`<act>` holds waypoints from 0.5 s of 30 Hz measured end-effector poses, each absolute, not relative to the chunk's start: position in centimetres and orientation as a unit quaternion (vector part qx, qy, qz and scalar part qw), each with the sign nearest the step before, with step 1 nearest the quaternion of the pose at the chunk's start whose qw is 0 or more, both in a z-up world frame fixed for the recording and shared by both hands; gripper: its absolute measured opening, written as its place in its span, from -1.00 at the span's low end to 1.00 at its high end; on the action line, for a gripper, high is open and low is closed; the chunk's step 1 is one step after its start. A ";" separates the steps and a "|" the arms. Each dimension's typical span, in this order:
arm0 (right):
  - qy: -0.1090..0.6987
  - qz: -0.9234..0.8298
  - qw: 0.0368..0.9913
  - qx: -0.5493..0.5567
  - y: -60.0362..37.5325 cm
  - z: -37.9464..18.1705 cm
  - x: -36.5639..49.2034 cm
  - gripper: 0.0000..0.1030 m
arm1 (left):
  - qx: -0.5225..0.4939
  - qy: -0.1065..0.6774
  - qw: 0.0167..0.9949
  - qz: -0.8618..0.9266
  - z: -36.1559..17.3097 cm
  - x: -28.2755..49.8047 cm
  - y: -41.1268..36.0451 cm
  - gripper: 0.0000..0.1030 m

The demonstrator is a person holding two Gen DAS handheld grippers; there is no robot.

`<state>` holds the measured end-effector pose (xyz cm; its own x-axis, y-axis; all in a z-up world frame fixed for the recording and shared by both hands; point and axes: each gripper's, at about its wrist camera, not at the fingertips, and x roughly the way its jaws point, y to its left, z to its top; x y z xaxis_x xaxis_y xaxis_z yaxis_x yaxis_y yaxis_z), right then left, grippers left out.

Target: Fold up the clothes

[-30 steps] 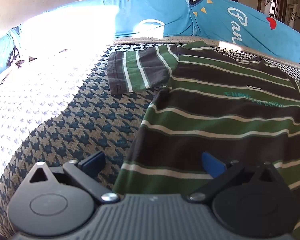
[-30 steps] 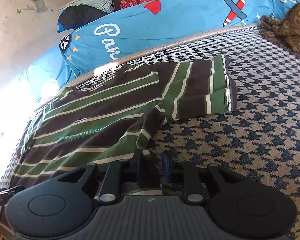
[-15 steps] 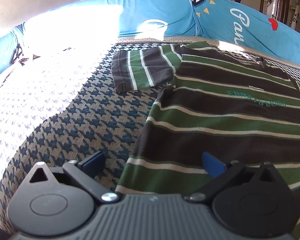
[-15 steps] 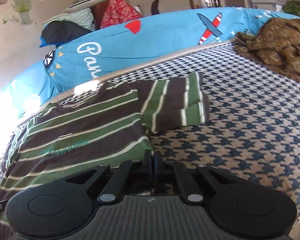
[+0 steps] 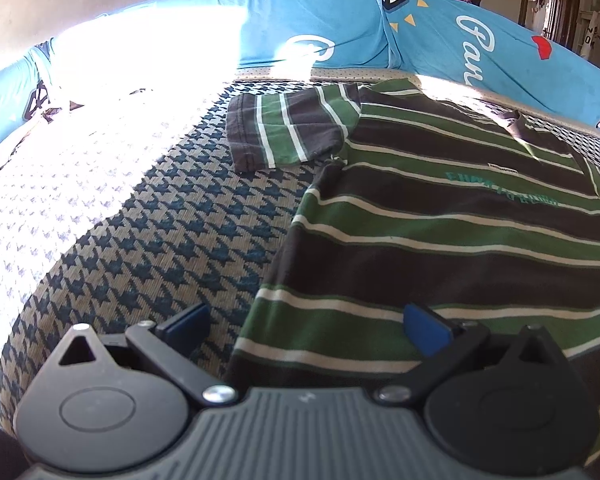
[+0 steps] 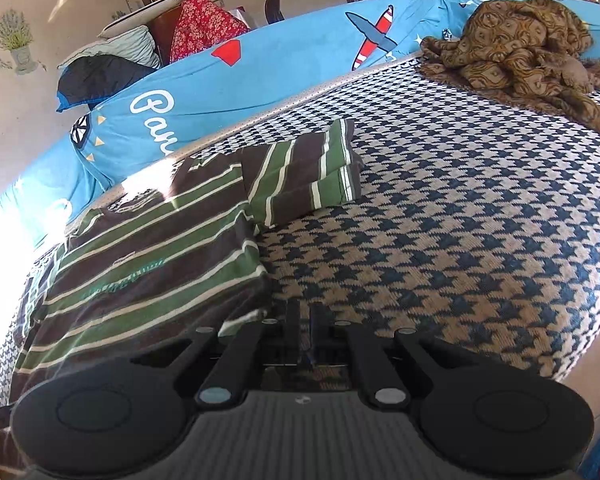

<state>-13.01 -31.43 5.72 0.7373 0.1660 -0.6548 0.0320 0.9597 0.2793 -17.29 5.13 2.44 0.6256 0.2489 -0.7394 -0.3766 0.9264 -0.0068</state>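
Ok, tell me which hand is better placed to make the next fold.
Right. Its tool is shut and seems to pinch the striped shirt's hem corner. The left tool hangs open over the opposite edge, gripping nothing.

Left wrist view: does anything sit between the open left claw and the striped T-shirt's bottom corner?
Nothing visible does. The left claw straddles the near corner of the green, brown and white striped T-shirt, which lies flat on the houndstooth-patterned bed cover.

The striped shirt (image 5: 440,240) runs off the right edge; its green chest lettering is unreadable
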 end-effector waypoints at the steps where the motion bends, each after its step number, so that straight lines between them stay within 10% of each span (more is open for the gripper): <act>1: 0.364 0.036 0.921 0.136 -31.5 5.7 -13.5 -0.87 | -0.082 0.396 0.898 0.172 2.5 -17.4 5.1 1.00; 15: 0.404 0.040 0.897 0.175 -32.0 4.6 -18.9 -0.01 | -0.087 0.397 0.900 0.158 2.8 -18.1 4.3 1.00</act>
<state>-18.87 -32.03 4.57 0.6705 0.2140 -0.7104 0.0695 0.9352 0.3473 -18.06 4.29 2.80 0.6339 0.2162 -0.7425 -0.3541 0.9347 -0.0301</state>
